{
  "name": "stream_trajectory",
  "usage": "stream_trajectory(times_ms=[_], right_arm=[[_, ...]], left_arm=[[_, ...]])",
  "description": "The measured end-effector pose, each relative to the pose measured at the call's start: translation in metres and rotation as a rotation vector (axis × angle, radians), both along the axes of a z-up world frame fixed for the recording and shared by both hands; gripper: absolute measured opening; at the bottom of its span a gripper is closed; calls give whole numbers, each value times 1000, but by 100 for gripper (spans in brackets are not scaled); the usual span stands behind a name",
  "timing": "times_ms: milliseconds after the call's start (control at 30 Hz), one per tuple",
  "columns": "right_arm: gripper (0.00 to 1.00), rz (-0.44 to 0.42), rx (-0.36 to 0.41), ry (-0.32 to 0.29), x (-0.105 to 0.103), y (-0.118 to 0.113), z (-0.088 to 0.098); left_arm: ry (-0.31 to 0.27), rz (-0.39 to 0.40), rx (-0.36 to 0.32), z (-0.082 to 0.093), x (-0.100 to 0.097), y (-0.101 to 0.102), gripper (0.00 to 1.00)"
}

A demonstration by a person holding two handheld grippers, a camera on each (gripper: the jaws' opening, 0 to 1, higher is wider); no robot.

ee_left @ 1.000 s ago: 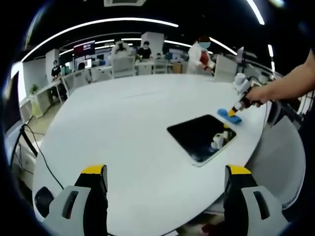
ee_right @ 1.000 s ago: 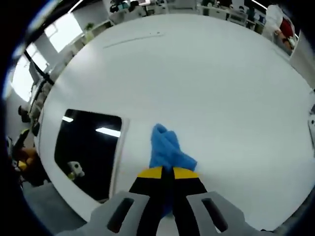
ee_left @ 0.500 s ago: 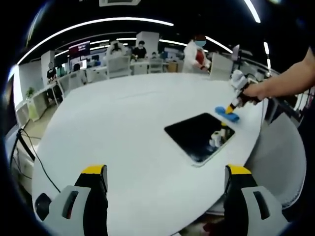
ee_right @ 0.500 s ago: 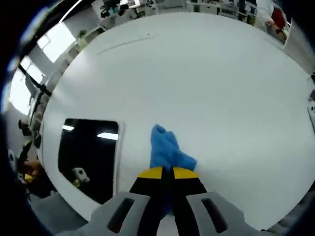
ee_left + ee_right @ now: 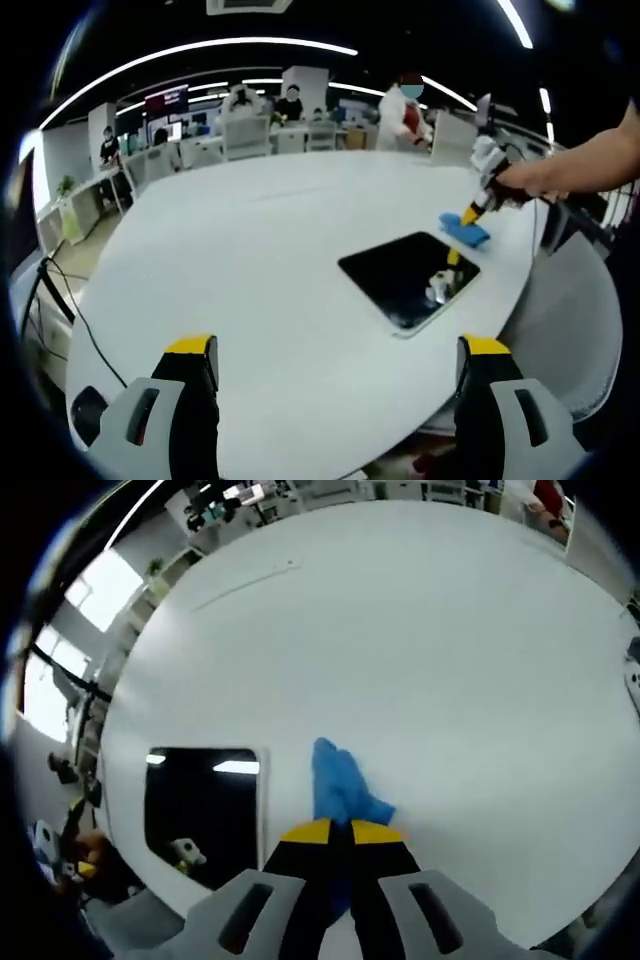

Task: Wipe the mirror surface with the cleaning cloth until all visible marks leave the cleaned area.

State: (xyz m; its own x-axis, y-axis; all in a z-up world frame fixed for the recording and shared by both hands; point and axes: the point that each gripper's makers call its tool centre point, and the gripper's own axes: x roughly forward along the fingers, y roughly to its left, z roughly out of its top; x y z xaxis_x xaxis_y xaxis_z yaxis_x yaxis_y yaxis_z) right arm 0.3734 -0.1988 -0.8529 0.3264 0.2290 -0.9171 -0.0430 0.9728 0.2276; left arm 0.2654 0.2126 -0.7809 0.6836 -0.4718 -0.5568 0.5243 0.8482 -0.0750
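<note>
Right gripper view puts my right gripper [image 5: 335, 830] at the bottom of the picture, its yellow-tipped jaws pressed together on the cleaning cloth [image 5: 340, 780] — the blue fabric bunches out ahead of the tips and rests on the white desk [image 5: 450, 660]. The cloth sits just beside the mirror [image 5: 205, 800], off its near edge and not yet on the glass. From these jaws the mirror lies to the left in this view, a dark rectangle with a pale rim, reflecting two ceiling lights and a gripper.

In the left gripper view my left gripper [image 5: 335, 375] has its two jaws spread wide apart with nothing between them, held well back from the work. Farther off across the desk I see the mirror [image 5: 405, 275], with the right gripper [image 5: 472, 215] and the cloth [image 5: 465, 230] at its far corner, a hand [image 5: 525, 180] behind them.

I judge the wiping has not begun: the cloth must slide sideways, leftward as the right gripper sees it, to cross the rim onto the glass. The right gripper is far nearer and already has the cloth — the left is too distant to help. I cannot make out any marks on the mirror at this range.
</note>
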Motion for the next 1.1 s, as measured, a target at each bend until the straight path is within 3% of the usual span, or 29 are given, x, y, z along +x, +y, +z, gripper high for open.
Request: stream_trajectory(times_ms=[567,667,1100], right_arm=[[0,30,37,18,13,48,-1],[0,36,66,42,18,67,-4],[0,63,96,74,18,94,-8]], left_arm=[[-13,8,-20,4,1,5,99],[-10,10,-17,3,0,7,99],[4,19,-17,-3,3,13,99]])
